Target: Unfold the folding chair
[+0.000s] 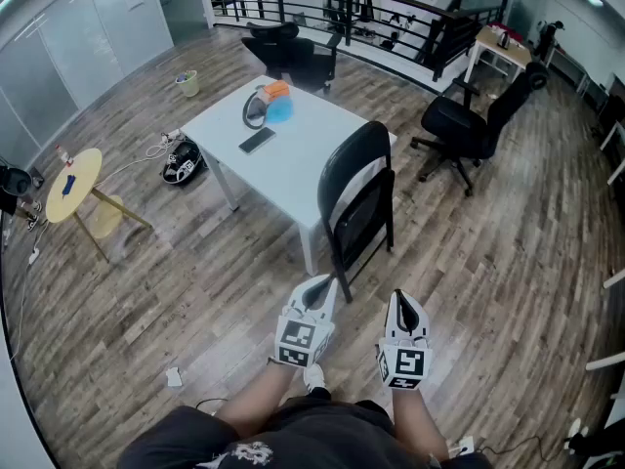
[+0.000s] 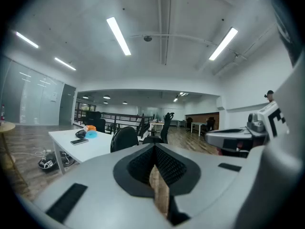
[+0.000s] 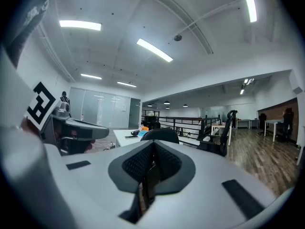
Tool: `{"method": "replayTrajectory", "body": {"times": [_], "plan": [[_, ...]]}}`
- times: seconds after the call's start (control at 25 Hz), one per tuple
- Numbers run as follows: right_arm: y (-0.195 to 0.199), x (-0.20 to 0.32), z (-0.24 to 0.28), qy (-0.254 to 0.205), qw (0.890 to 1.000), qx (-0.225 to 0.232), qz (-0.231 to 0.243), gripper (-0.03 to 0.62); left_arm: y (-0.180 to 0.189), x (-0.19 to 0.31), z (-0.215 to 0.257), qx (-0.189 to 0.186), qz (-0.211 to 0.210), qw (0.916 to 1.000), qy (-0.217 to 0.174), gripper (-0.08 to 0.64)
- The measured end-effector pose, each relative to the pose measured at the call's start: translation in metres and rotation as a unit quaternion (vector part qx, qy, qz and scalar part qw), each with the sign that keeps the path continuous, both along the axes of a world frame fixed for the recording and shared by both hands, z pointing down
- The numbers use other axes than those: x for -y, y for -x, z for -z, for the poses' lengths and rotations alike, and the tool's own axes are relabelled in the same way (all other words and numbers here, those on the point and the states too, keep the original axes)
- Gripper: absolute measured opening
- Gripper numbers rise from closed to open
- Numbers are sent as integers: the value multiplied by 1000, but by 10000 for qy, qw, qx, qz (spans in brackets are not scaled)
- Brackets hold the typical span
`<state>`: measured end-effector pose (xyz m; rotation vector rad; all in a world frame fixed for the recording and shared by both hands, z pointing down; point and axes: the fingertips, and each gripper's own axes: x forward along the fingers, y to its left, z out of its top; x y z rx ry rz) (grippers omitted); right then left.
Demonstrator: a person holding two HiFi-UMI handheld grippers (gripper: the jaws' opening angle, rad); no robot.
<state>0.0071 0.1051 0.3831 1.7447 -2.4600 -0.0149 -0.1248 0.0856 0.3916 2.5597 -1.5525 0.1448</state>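
Left gripper (image 1: 317, 291) and right gripper (image 1: 402, 306) closed, holding nothing; folding chair (image 1: 359, 203) ahead crowds counter (image 1: 298, 159), so its opening seat may strike it.

Wood-plank floor (image 1: 508, 262) throughout; white table (image 1: 303, 154) at centre, black railing (image 1: 391, 10) across the top, round wooden table (image 1: 78, 179) far left.

The folding chair (image 1: 358, 203) is black. Beside it, the white tabletop (image 1: 293, 159) bears an orange-and-blue object (image 1: 277, 103). The floor (image 1: 508, 262) is grey-brown wood grain. The left gripper (image 1: 322, 286) and right gripper (image 1: 400, 301) are white, with black-and-white square markers.
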Motion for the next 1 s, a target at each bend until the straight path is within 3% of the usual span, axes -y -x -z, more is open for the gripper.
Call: {"method": "replayTrajectory", "body": {"times": [0.16, 0.28, 0.56, 0.72, 0.88, 1.0], "plan": [[-10, 20, -4, 84, 9991, -219, -342, 14, 10, 21, -7, 370, -175, 9990, -155, 5], [-10, 41, -15, 219, 9987, -209, -402, 14, 21, 41, -12, 359, -117, 9992, -90, 5], [9, 105, -42, 528, 9983, -213, -134, 14, 36, 105, -24, 90, 12, 9998, 174, 5], [12, 158, -61, 650, 9976, -226, 4, 14, 40, 151, -32, 149, 149, 9992, 352, 5], [7, 220, -69, 574, 9962, -625, 172, 14, 33, 195, -36, 201, 195, 9985, 473, 5], [7, 259, -80, 744, 9955, -533, 239, 14, 33, 226, -41, 259, 327, 9978, 521, 5]]}}
